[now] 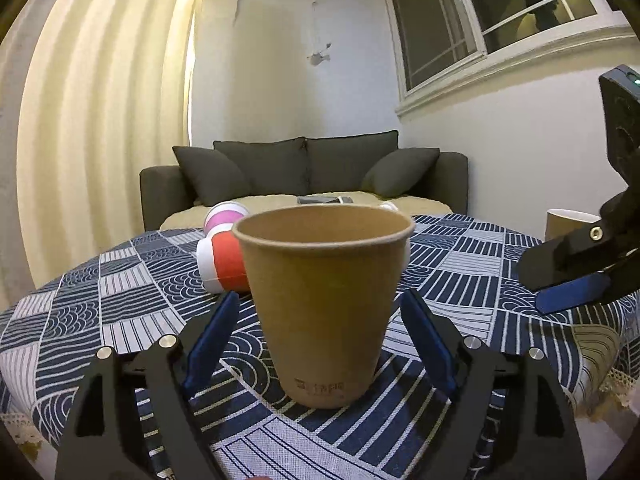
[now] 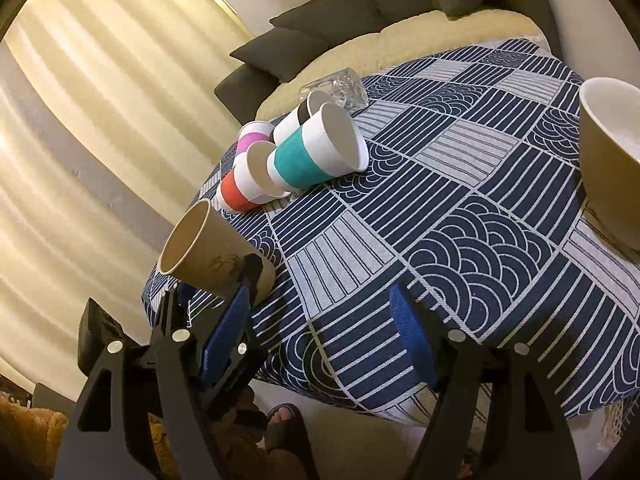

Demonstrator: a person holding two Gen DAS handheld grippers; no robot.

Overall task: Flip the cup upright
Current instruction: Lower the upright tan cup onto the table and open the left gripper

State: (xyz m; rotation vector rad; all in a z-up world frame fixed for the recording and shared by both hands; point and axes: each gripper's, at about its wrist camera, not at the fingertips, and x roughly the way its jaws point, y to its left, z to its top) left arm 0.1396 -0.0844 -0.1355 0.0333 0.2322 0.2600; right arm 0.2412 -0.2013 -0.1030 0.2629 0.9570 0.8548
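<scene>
A brown paper cup [image 1: 322, 304] stands upright on the patterned tablecloth [image 1: 460, 276], mouth up. My left gripper [image 1: 316, 336] is open, its blue pads on either side of the cup with a gap to each wall. In the right wrist view the same cup [image 2: 208, 248] stands at the table's left edge with the left gripper [image 2: 220, 292] around its base. My right gripper [image 2: 320, 332] is open and empty above the table's near edge; it also shows at the right edge of the left wrist view [image 1: 576, 276].
Several cups lie on their sides behind the brown cup: a red-banded one [image 2: 240, 188], a teal one [image 2: 316, 156], a pink one [image 2: 252, 138], a dark-banded one [image 2: 304, 114] and a clear glass [image 2: 340, 86]. A tan cup [image 2: 608, 160] stands at the right. A sofa [image 1: 304, 176] stands beyond the table.
</scene>
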